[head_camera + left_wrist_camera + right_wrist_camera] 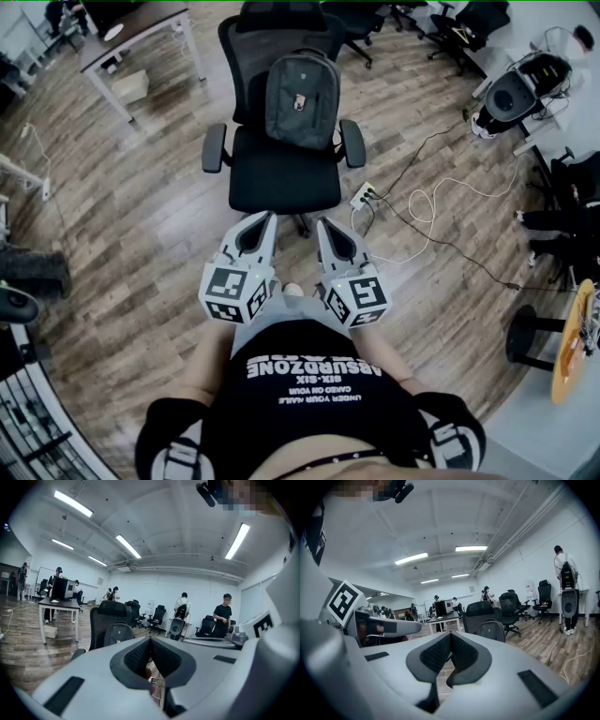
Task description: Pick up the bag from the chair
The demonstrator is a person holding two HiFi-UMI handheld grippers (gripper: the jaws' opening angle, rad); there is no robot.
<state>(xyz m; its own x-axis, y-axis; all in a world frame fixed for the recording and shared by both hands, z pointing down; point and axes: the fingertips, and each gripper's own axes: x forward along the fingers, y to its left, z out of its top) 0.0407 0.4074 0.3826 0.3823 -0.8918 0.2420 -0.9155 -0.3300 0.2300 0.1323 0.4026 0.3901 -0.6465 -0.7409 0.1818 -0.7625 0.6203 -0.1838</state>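
Observation:
A dark grey backpack (pixel 302 98) stands upright on the seat of a black office chair (pixel 284 174), leaning on its backrest. The same backpack (pixel 118 634) shows ahead in the left gripper view, and as the backpack (pixel 491 630) in the right gripper view. My left gripper (pixel 263 221) and right gripper (pixel 323 226) hover side by side just short of the chair's front edge, both pointing at it. Each has its jaws shut with nothing between them. Neither touches the chair or the bag.
A white power strip (pixel 364 195) with trailing cables lies on the wood floor right of the chair. A desk (pixel 131 42) stands far left, more chairs (pixel 361 23) behind. Several people stand around the room. A black speaker (pixel 176 626) is in the distance.

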